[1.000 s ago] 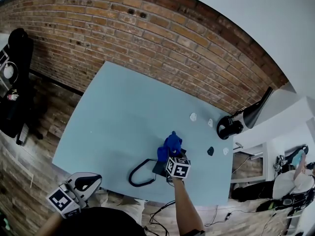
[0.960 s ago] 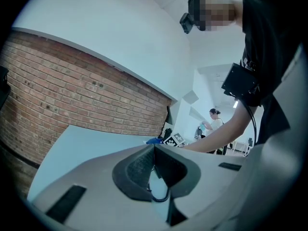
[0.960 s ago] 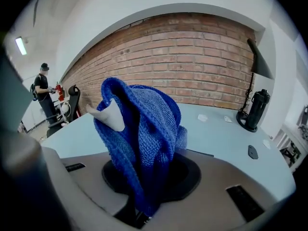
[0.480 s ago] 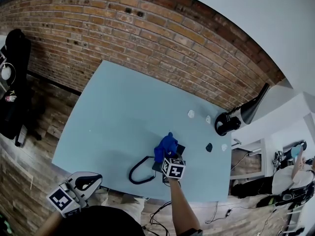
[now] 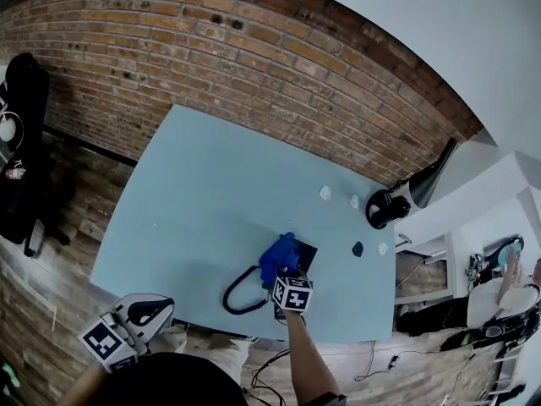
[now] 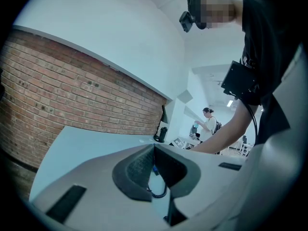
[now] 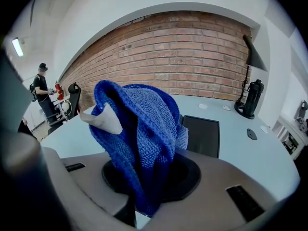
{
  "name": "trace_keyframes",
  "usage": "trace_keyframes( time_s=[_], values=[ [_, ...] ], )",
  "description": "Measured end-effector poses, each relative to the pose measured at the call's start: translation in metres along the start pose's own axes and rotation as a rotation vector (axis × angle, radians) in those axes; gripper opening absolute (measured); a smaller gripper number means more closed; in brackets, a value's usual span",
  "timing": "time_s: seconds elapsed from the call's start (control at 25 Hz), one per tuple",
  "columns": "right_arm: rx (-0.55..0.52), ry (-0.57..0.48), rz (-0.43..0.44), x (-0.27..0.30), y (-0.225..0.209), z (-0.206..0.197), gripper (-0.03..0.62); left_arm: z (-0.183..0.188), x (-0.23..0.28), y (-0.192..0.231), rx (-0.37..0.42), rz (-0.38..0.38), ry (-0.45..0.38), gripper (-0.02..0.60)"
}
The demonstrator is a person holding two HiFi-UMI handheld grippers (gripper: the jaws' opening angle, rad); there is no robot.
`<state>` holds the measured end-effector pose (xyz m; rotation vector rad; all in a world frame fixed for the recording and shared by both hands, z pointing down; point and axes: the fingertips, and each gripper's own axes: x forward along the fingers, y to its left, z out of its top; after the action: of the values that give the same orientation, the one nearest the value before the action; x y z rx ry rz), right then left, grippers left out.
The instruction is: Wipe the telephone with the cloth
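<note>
— Where the light-blue table (image 5: 203,193) meets the brick wall (image 5: 254,66) along the top of the head view, how much room is open?

— Most of the tabletop's upper and left parts lie bare. A black lamp (image 5: 393,208) stands at the table's right corner, with a few small scraps (image 5: 325,193) near it.

— And the telephone (image 7: 201,134)?

— It lies flat, low and right of centre in the head view, close to the table's lower edge. In the right gripper view its dark slab runs lengthwise away from the jaws, toward the wall. Its black cord (image 5: 241,299) loops out to the left, nearly to the table edge.

— The arm?

— A bare forearm (image 5: 308,362) rises from the bottom of the frame, slightly tilted, to the right gripper (image 7: 147,174). Its jaws are clamped on the blue cloth (image 7: 139,129), which stands bunched above them, over the telephone's near end.

— The other tool?

— The left gripper (image 6: 153,148) hangs at the lower left, off the table's edge. Its jaws meet at the tips with nothing between them.
</note>
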<state>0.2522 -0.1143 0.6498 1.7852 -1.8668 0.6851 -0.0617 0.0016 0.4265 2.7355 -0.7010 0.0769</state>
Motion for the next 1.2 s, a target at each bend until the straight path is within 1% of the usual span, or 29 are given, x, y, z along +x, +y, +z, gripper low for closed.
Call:
trace_keyframes(
  time_s=[0.16, 0.28, 0.56, 0.8, 0.96, 1.12, 1.2],
  values=[
    [-0.002, 0.007, 0.001, -0.004, 0.007, -0.008, 0.098, -0.003, -0.003, 0.002, 0.017, -0.002, 0.011, 0.012],
    [-0.009, 0.018, 0.004, -0.005, 0.012, -0.014, 0.097, -0.011, -0.005, 0.006, 0.011, 0.007, 0.031, 0.012],
    [-0.003, 0.035, 0.012, -0.009, 0.018, -0.027, 0.097, -0.008, -0.002, 0.004, 0.007, -0.008, 0.016, 0.012],
    [0.012, 0.042, 0.009, -0.013, 0.024, -0.04, 0.097, -0.009, 0.001, 0.006, -0.01, -0.011, 0.036, 0.012],
    [0.004, 0.053, 0.012, -0.018, 0.03, -0.05, 0.097, -0.008, 0.005, 0.004, -0.005, -0.023, 0.035, 0.012],
    [-0.023, 0.076, 0.024, -0.022, 0.041, -0.066, 0.097, -0.013, 0.003, 0.006, -0.017, -0.023, 0.039, 0.012],
    [-0.024, 0.084, 0.023, -0.025, 0.044, -0.072, 0.097, -0.012, 0.002, 0.009, -0.009, -0.023, 0.037, 0.012]
  ],
)
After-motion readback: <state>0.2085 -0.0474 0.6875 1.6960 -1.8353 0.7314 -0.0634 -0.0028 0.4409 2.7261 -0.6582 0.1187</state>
